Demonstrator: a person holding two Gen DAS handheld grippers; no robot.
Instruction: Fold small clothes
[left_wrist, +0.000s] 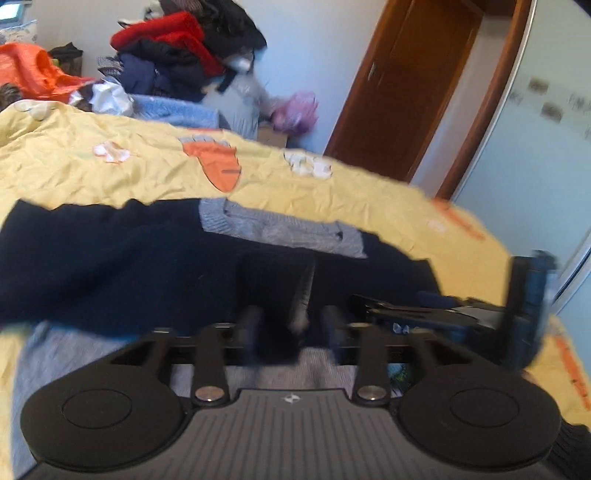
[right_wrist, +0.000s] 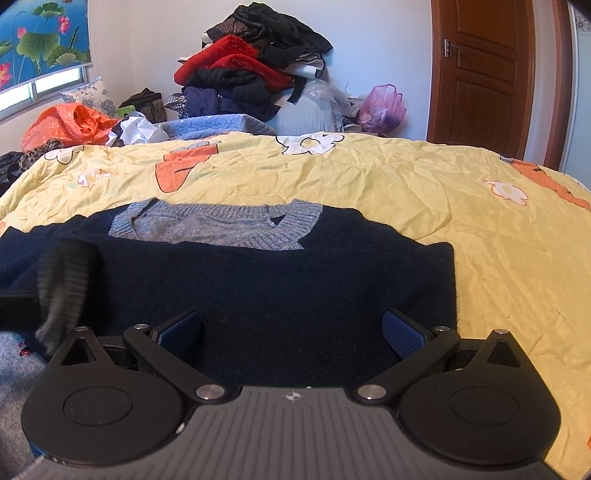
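Fingers of my right gripper (right_wrist: 291, 330) stand wide apart with nothing between the blue pads, hovering over the near hem of the dark navy knitted sweater with a grey ribbed V-neck collar (right_wrist: 258, 288). My left gripper (left_wrist: 291, 321) is blurred in its own view; its fingers appear parted and I see no cloth pinched between them. In the right wrist view it shows as a dark smeared shape at the sweater's left side.

The sweater lies flat on the yellow bedsheet printed with orange carrots and white flowers (right_wrist: 406, 192), collar at the far end and hem nearest me, so its long axis runs straight away from my right gripper. Its right edge looks straight and tucked, which I take as a sleeve already folded in; the left side still spreads out wider toward the sheet's left edge. A grey garment (left_wrist: 74, 354) lies under my left gripper near the bed's near left corner.

I judge the coming move turns on that near-to-far axis: the hem sits directly beneath my right gripper, the collar far ahead. My right hand is the nearer one to the hem's right corner, my left to the spread left side.

Beyond the bed, a heap of red and black clothes (right_wrist: 251, 62) rises against the far wall, left of the brown wooden door (right_wrist: 484, 74).
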